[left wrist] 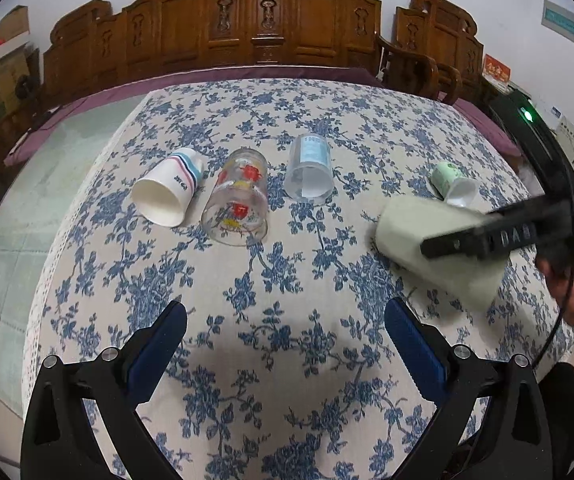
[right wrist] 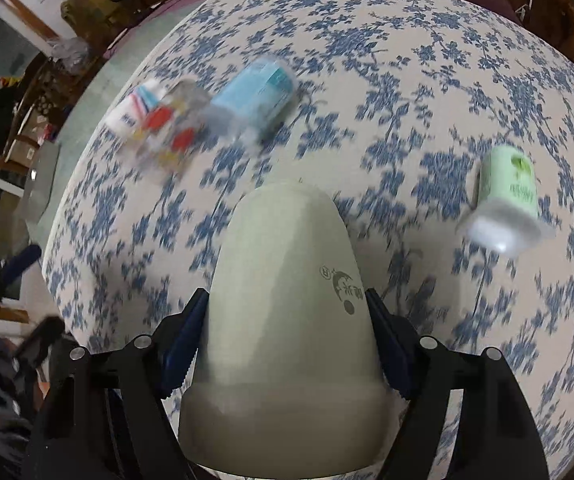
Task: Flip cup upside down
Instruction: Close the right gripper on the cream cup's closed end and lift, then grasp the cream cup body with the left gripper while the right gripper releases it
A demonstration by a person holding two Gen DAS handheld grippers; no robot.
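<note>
My right gripper (right wrist: pixel 287 320) is shut on a pale grey-green cup (right wrist: pixel 287 300), its blue pads pressing both sides, the cup's closed base pointing away from the camera. In the left wrist view the same cup (left wrist: pixel 419 236) hangs tilted above the right side of the table, held by the black right gripper (left wrist: pixel 483 240). My left gripper (left wrist: pixel 287 336) is open and empty above the near part of the floral tablecloth (left wrist: pixel 287 280).
Several cups lie on their sides on the table: a white striped paper cup (left wrist: pixel 169 190), a clear glass with red flowers (left wrist: pixel 239 200), a clear cup with a blue label (left wrist: pixel 309 168) and a small green cup (left wrist: pixel 453 182). Carved wooden chairs (left wrist: pixel 247 24) stand behind the table.
</note>
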